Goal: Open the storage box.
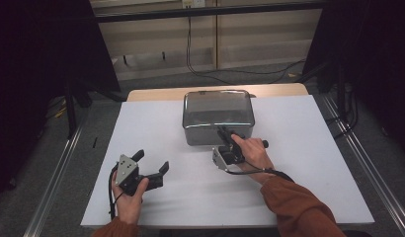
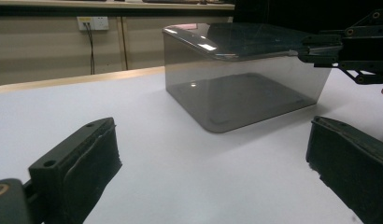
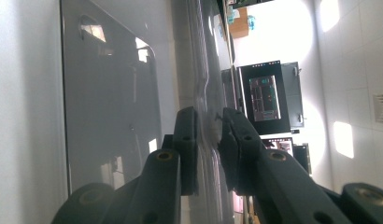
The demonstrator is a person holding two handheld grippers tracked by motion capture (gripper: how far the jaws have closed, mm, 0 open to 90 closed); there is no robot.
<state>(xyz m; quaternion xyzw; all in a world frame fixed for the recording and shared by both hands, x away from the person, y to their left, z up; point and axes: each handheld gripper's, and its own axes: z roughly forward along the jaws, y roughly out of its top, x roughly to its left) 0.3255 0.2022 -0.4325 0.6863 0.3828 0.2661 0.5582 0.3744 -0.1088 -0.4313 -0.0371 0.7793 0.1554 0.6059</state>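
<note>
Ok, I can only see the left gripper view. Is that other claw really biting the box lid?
Observer: Yes. In the right gripper view, the right gripper has a jaw on each side of the lid rim.
Operator: Which bit of the box?
Observer: From above, the near edge of the box, right of its middle.
Operator: And my claw?
Observer: The left gripper is open, on the white table, apart from the box.

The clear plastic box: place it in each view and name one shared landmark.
High view: the clear plastic box sits centre, at the table's far side.
Left gripper view: upper centre-right, ahead of the open tool.
Right gripper view: its wall at left, its lip pinched.
Shared landmark: the right tool on its lip.
</note>
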